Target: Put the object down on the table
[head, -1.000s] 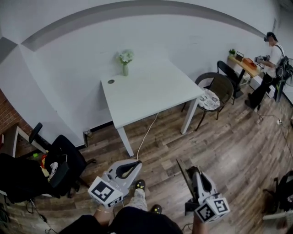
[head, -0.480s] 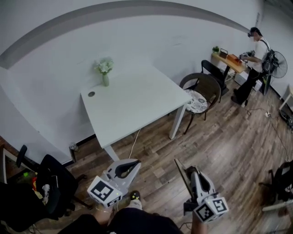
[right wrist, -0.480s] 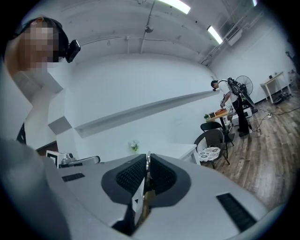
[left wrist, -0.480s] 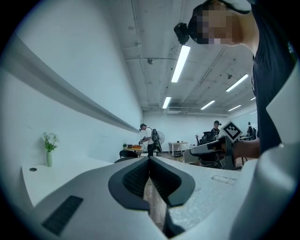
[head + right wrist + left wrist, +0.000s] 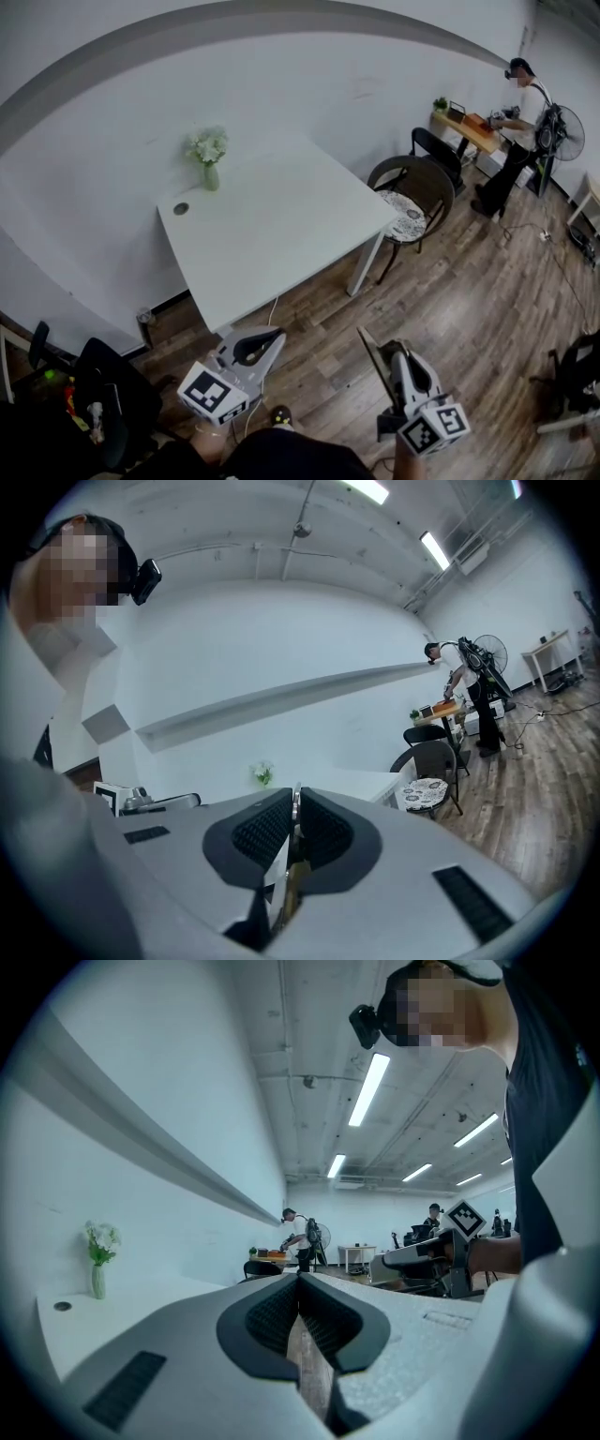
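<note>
A white table [image 5: 281,220] stands ahead of me across the wooden floor; both grippers are short of it, low in the head view. My right gripper [image 5: 392,349] is shut on a thin flat object [image 5: 369,347], a dark strip seen edge-on that juts forward and left past the jaws. In the right gripper view the right gripper [image 5: 295,803] pinches that thin flat object [image 5: 296,791], whose narrow edge pokes up between the pads. My left gripper [image 5: 272,334] is shut with nothing in it; in the left gripper view the left gripper [image 5: 300,1281] has its pads meeting.
On the table's far left stand a vase of flowers [image 5: 208,155] and a small round grommet [image 5: 181,208]. A round chair [image 5: 412,192] sits at the table's right corner. A black office chair [image 5: 103,394] is at bottom left. A person [image 5: 520,112] works at a far desk.
The table has slid left and grown nearer in the head view as I approach. Both grippers keep their places in the view, the right one still shut on the thin object.
</note>
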Demonstrator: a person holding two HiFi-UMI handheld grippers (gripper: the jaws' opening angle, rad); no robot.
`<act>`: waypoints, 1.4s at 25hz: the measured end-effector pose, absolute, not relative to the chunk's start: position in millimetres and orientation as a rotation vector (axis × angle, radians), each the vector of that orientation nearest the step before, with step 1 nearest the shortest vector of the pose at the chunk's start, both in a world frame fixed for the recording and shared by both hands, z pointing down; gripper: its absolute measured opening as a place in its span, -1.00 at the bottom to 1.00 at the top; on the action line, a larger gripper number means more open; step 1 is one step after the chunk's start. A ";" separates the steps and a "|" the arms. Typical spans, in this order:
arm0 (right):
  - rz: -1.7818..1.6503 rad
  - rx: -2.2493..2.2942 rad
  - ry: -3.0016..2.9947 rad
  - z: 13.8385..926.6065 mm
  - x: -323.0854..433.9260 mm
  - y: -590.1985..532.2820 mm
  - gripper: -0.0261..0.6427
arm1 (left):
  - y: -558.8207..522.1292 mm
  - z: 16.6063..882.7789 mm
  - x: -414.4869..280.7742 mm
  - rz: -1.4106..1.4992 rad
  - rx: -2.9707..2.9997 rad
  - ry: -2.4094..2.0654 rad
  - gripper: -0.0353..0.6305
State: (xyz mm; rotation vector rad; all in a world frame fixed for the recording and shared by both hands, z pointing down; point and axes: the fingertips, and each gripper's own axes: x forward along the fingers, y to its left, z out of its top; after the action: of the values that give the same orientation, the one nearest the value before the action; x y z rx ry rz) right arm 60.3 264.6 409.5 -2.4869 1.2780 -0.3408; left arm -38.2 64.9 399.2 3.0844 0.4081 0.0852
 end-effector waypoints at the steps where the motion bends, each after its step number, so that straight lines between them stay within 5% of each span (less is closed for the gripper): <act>1: -0.340 -2.488 1.277 408.9 63.3 257.1 -0.84 | 57.0 400.4 -35.5 0.091 3.083 0.405 -0.89; 22: -0.382 -2.453 1.384 413.7 112.9 127.4 -0.84 | -59.5 412.6 -5.7 0.094 3.061 0.278 -0.89; 35: -0.427 -2.255 1.707 414.1 207.9 9.0 -0.85 | -133.1 416.1 40.8 0.117 3.069 -0.110 -0.89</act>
State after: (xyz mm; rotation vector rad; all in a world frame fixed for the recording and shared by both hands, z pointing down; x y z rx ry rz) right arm 207.9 9.0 414.1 -2.2552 1.7074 -0.4268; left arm 40.8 -133.1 416.1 3.0686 -0.1101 0.1167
